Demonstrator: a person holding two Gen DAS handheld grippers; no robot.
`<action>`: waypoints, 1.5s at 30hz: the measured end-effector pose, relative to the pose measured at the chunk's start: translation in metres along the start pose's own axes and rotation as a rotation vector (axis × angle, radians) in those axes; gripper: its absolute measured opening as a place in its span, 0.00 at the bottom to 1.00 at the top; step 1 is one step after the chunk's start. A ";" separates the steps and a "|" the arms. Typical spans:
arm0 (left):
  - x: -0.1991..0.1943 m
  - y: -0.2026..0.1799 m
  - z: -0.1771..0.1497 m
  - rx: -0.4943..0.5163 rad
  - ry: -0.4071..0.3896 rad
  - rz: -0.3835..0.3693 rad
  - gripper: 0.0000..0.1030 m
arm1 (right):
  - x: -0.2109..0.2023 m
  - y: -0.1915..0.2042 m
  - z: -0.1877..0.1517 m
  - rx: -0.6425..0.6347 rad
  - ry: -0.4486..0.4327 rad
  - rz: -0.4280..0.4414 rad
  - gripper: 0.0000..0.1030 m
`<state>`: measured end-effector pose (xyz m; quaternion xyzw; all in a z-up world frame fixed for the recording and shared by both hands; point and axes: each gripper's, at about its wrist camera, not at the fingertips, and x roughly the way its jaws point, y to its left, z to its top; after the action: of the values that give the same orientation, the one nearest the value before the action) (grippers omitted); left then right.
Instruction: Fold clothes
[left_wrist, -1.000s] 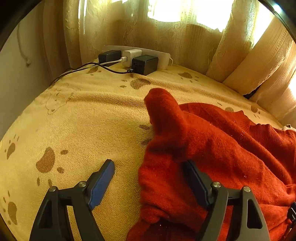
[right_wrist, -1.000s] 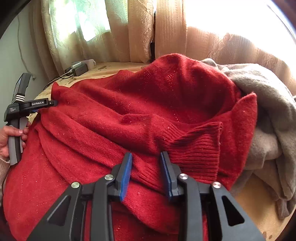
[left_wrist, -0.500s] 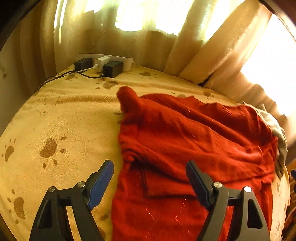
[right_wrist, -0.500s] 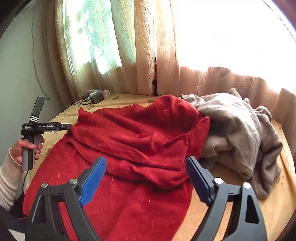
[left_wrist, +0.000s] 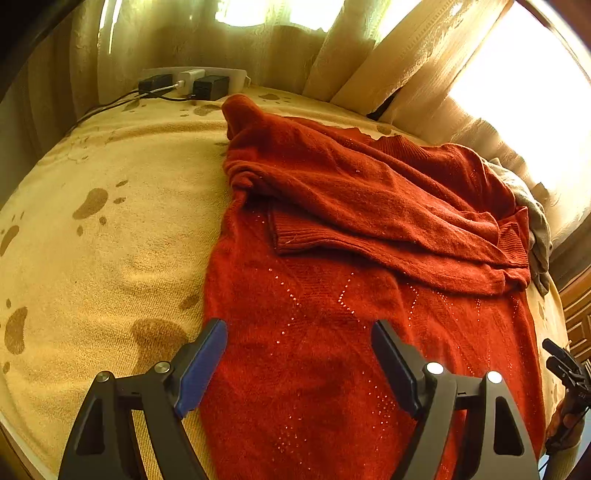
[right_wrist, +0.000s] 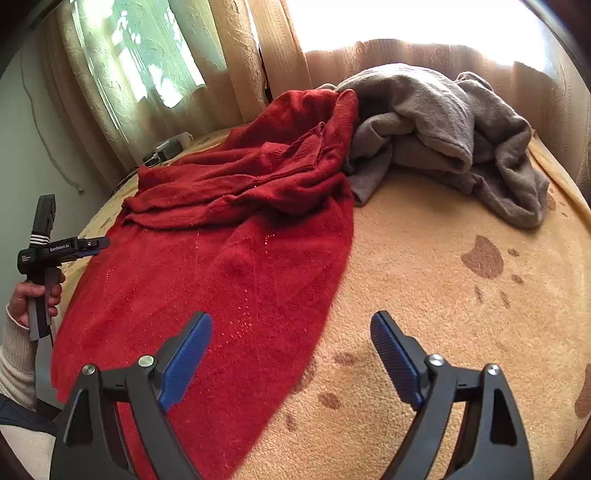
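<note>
A red knitted sweater (left_wrist: 332, 288) lies on the tan paw-print blanket (left_wrist: 110, 240), its lower body spread flat and both sleeves folded across the upper part. It also shows in the right wrist view (right_wrist: 221, 266). My left gripper (left_wrist: 299, 354) is open and empty above the sweater's left edge near the hem. My right gripper (right_wrist: 291, 354) is open and empty above the sweater's right edge. The left gripper also shows in the right wrist view (right_wrist: 98, 244), held in a hand at the sweater's far side.
A crumpled grey garment (right_wrist: 443, 133) lies at the back right, touching the red sweater's shoulder. A white power strip (left_wrist: 192, 79) with black chargers and cables sits at the blanket's far left corner. Curtains (right_wrist: 155, 74) hang behind the bed.
Both grippers have pulled back toward the sweater's hem end. The right gripper, shut on the sweater a second ago, has opened and let go. The sleeves now lie folded across the body.
</note>
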<state>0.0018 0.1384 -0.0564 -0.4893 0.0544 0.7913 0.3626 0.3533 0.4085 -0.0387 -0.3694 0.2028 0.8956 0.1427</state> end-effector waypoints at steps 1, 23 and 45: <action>-0.003 0.001 -0.003 -0.008 -0.005 -0.009 0.80 | -0.003 -0.001 -0.002 0.006 -0.002 0.001 0.87; -0.126 -0.007 -0.104 0.326 -0.129 -0.229 0.80 | -0.076 0.040 -0.061 -0.185 -0.052 0.240 0.95; -0.109 -0.070 -0.283 1.430 -0.242 0.449 0.80 | -0.082 0.078 -0.062 -0.303 -0.103 0.249 0.95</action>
<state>0.2820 0.0077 -0.0949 -0.0222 0.6123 0.6662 0.4252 0.4155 0.3024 0.0006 -0.3126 0.1022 0.9442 -0.0164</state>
